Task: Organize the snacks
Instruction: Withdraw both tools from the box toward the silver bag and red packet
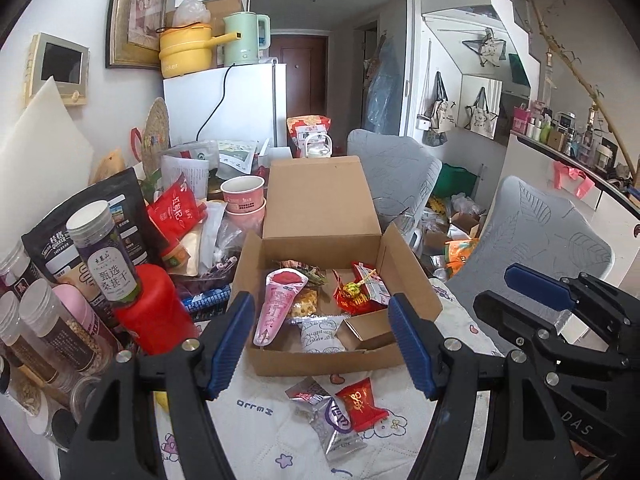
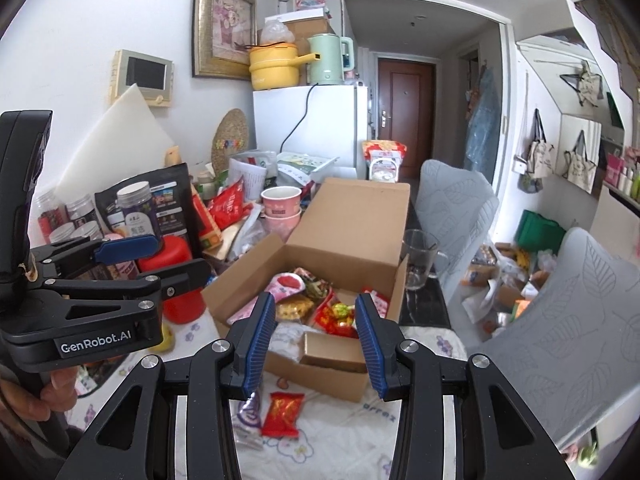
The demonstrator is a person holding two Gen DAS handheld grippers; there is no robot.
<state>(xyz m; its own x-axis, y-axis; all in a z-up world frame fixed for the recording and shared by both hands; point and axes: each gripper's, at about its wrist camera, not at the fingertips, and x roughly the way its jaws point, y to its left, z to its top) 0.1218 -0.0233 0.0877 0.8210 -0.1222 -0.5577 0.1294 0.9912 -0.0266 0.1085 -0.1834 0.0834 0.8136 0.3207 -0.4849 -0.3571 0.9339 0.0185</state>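
Right now both grippers hang empty above the table's near edge, the left gripper [image 1: 322, 344] with its blue pads spread wide, the right gripper [image 2: 316, 344] with its pads set closer together, nothing between either pair. Nearest, just below and ahead of the tips, lie the loose snacks on the patterned tablecloth [image 1: 256, 432]: a red packet [image 1: 361, 403] and, touching its left side, a silver-purple packet [image 1: 328, 420] whose long axis runs away to the near right in the left view. In the right wrist view the red packet [image 2: 282, 414] sits just left of the right gripper's centreline, and it is just right of centre for the left; I cannot tell which hand is nearer. Just beyond them stands the open cardboard box [image 1: 316, 360], its low front wall facing the grippers, already holding a pink pouch [image 1: 276, 304], a small gold carton [image 2: 332, 352] and red wrappers. Its upright lid [image 1: 320, 204] blocks the far side, so entry looks best from above and front. Left of the box a red bottle [image 1: 154, 308] and jars [image 1: 60, 328] crowd close; right of it the table edge drops off towards a grey chair [image 1: 548, 240].
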